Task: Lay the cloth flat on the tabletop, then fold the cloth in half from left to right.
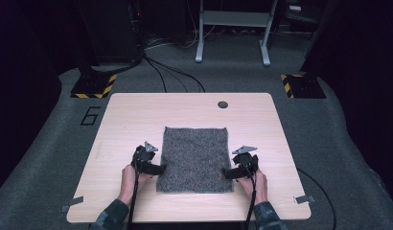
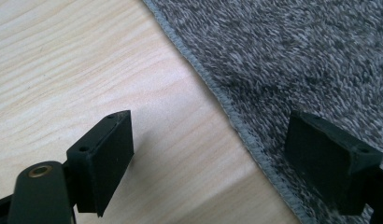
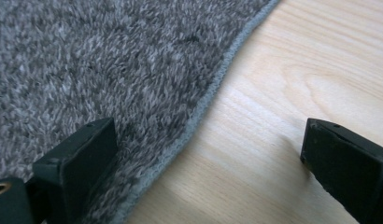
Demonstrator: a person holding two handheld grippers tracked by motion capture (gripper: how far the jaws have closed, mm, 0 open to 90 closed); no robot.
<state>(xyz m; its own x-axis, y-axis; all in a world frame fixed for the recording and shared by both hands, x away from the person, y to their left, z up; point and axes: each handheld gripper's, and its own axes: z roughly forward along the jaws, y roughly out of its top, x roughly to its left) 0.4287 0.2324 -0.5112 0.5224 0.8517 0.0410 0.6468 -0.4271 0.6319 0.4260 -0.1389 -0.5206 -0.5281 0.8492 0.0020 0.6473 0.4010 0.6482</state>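
I see both tools gaping wide, gripping nothing: left gripper (image 1: 158, 168) straddles the grey mat's (image 1: 194, 158) edge lower left, right gripper (image 1: 227, 173) lower right.

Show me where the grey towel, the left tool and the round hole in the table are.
grey towel (image 1: 194, 158), high view, middle of its fuzzy surface.
left tool (image 1: 162, 168), high view, between its open fingertips at the towel's left edge.
round hole (image 1: 223, 104), high view, centre of the dark hole near the table's far edge.
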